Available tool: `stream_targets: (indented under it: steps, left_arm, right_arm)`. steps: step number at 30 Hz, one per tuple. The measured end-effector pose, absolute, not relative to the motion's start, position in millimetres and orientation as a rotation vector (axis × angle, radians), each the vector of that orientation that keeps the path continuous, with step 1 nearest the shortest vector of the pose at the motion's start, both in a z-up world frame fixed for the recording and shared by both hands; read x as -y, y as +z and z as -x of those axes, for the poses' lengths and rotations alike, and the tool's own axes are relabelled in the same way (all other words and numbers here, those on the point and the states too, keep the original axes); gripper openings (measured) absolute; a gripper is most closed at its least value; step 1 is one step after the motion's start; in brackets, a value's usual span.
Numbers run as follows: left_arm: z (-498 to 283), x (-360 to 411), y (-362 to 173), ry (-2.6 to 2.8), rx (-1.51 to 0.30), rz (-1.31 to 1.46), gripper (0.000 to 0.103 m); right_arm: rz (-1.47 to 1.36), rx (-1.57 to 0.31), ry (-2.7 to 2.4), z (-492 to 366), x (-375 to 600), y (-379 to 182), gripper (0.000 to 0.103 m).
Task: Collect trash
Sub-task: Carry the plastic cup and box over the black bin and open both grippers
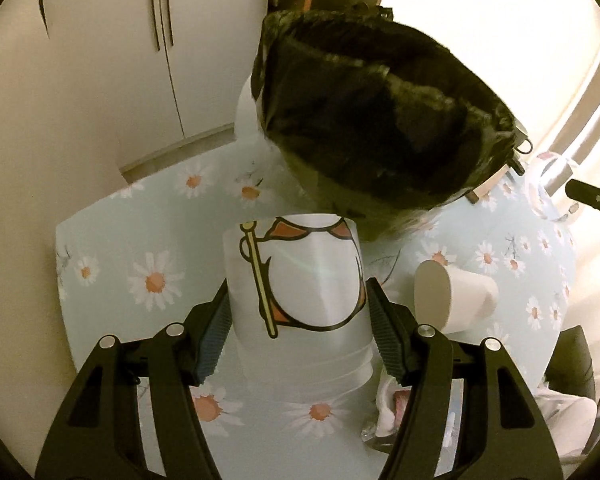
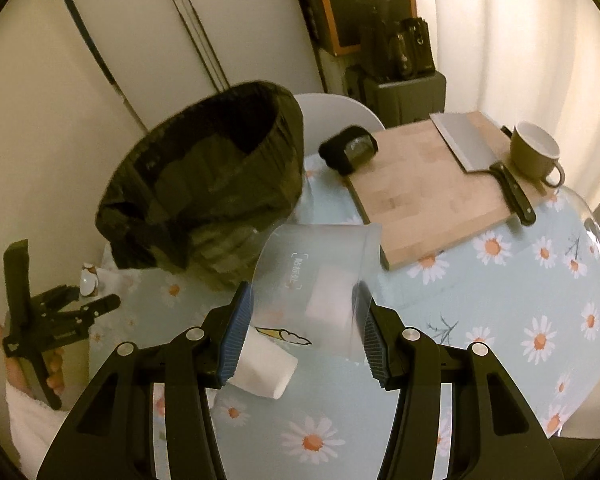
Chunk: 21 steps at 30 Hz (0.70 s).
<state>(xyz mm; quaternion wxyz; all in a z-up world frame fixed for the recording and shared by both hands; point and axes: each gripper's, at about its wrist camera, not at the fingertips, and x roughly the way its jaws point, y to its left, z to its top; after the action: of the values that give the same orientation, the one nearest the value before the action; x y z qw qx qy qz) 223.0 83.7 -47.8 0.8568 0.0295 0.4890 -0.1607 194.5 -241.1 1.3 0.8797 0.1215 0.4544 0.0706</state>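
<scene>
In the left wrist view my left gripper (image 1: 298,312) is shut on a white plastic cup (image 1: 300,280) printed with a cartoon figure, held above the table just in front of the black-lined trash bin (image 1: 380,120). In the right wrist view my right gripper (image 2: 304,320) is shut on a clear plastic cup (image 2: 320,268), held above the table near the same trash bin (image 2: 208,176). A white paper cup lies on its side on the table (image 2: 264,368); it also shows in the left wrist view (image 1: 452,292).
A daisy-print tablecloth (image 2: 500,300) covers the table. A wooden cutting board (image 2: 424,184) carries a cleaver (image 2: 480,160), with a mug (image 2: 536,152) and a black object (image 2: 348,148) beside it. Crumpled wrappers (image 1: 388,404) lie near my left gripper. A white chair back (image 2: 340,108) stands behind.
</scene>
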Motion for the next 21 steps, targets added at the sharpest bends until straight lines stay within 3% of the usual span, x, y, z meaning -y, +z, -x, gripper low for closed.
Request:
stream_targets:
  steps: [21]
  left_arm:
    - [-260.9,-58.5,45.3,-0.401,-0.898,-0.128,0.064]
  right_arm:
    - [-0.305,-0.835,0.213,-219.4,231.1,61.6,0.048]
